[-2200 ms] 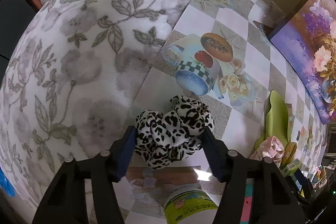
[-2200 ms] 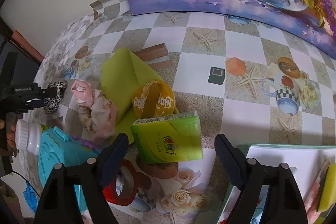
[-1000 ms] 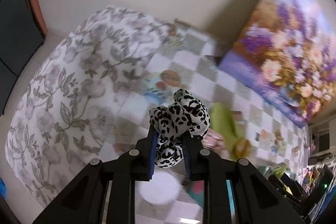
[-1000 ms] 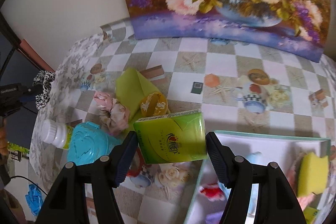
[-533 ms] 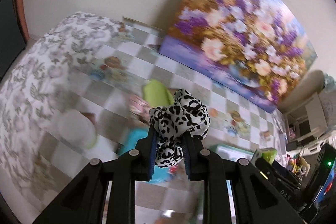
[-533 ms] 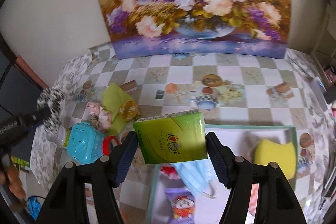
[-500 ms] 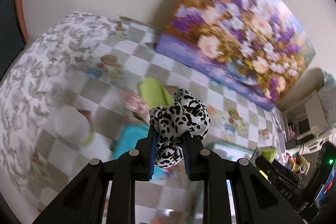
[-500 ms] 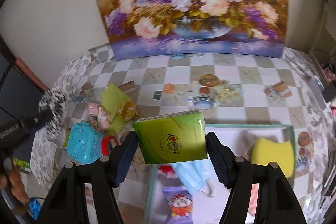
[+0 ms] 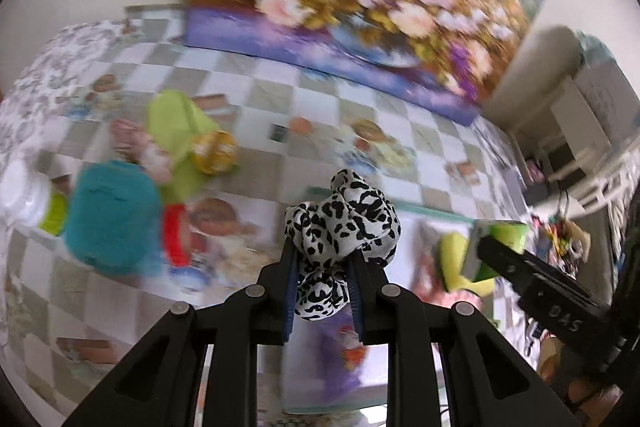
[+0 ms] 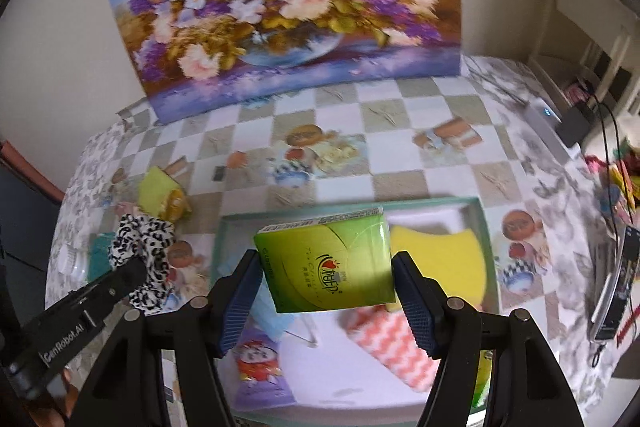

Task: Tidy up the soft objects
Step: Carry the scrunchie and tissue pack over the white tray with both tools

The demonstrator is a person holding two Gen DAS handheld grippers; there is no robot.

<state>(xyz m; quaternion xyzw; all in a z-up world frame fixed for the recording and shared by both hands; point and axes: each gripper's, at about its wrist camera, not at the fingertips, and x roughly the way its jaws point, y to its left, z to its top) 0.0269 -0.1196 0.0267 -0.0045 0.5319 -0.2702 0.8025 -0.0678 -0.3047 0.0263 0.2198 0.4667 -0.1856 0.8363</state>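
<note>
Left gripper (image 9: pixel 322 291): fingers drawn close together, clamped on a black-and-white leopard-print scrunchie (image 9: pixel 344 227). The fabric bunches up above the fingertips and bulges out below them. It is carried in the air above the worktop (image 9: pixel 256 95), which wears a checked cloth printed with cups and roses.

Right gripper (image 10: pixel 326 289): fingers set wide, pads pressed on the two short sides of a green tissue pack (image 10: pixel 326 261). The pack is held clear of the surface, slightly tilted, over the teal-rimmed tray (image 10: pixel 478 223).

In the tray, seen from the right wrist view: a yellow sponge (image 10: pixel 448 259) at the far right, partly behind the pack; an orange-and-white zigzag cloth (image 10: pixel 390 341) nearer; a purple packet with a cartoon figure (image 10: pixel 256 367) at the near left; a pale blue item beside it, mostly hidden by the gripper finger.

Left of the tray on the worktop, all blurred in the left wrist view: a teal container (image 9: pixel 110 215), a white-capped bottle (image 9: pixel 24 193) at the far left, a lime-green folded sheet (image 9: pixel 176 125) with a round yellow item (image 9: pixel 214 147) on it, and a pink crumpled piece (image 9: pixel 134 143) just beside the sheet.

A large flower painting (image 10: pixel 288 3) leans against the wall at the far edge of the worktop.

From the right wrist view the scrunchie shows at the left, off the tray's left rim.
</note>
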